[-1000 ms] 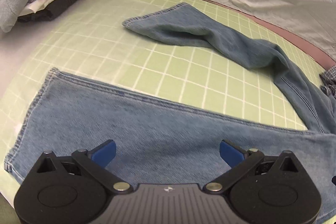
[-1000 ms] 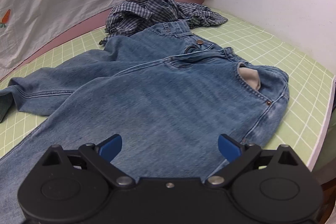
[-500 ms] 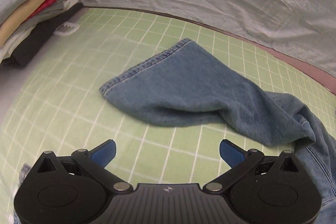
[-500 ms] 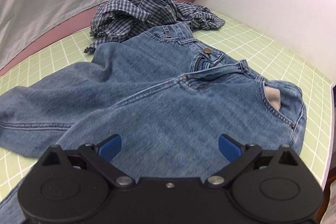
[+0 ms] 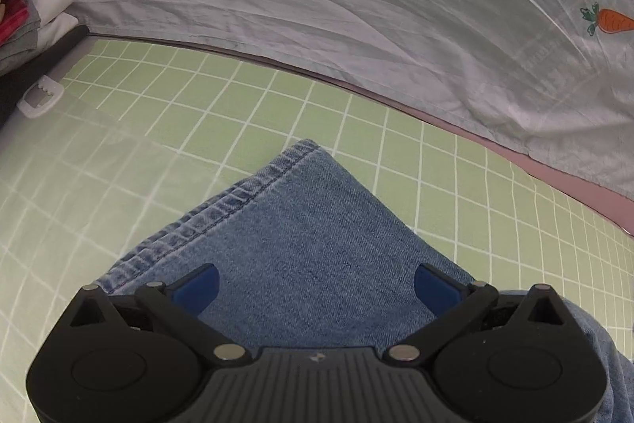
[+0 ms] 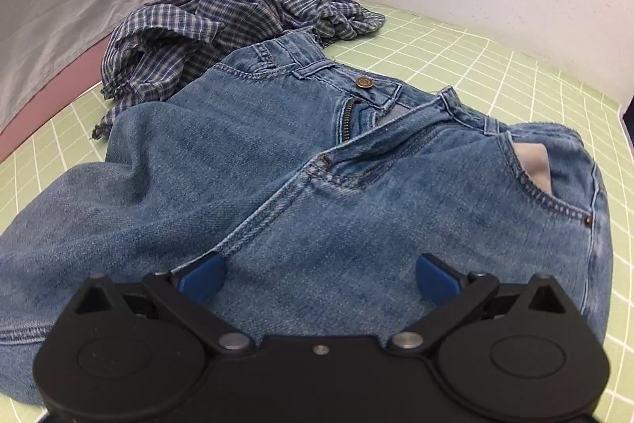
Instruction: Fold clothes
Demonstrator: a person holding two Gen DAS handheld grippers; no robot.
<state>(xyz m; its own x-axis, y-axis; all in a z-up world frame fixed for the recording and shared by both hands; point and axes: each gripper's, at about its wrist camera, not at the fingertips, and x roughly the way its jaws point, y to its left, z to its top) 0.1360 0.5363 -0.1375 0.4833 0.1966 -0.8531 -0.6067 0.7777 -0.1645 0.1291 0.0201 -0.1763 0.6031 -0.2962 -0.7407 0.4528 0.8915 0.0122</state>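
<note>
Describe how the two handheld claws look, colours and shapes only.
Both match: the left claw and right claw each have a black plastic body with two round housings, silver pivot pins, angled black linkage arms and blue fingertips. The left's centre panel is ribbed grey. No hands or sleeves show.

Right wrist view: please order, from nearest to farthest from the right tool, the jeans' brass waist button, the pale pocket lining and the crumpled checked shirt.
From the right tool:
1. Pale pocket lining, on the right, in the blue denim jeans.
2. Brass waist button, centre, higher up.
3. Crumpled checked shirt, behind the waistband, upper left.
</note>
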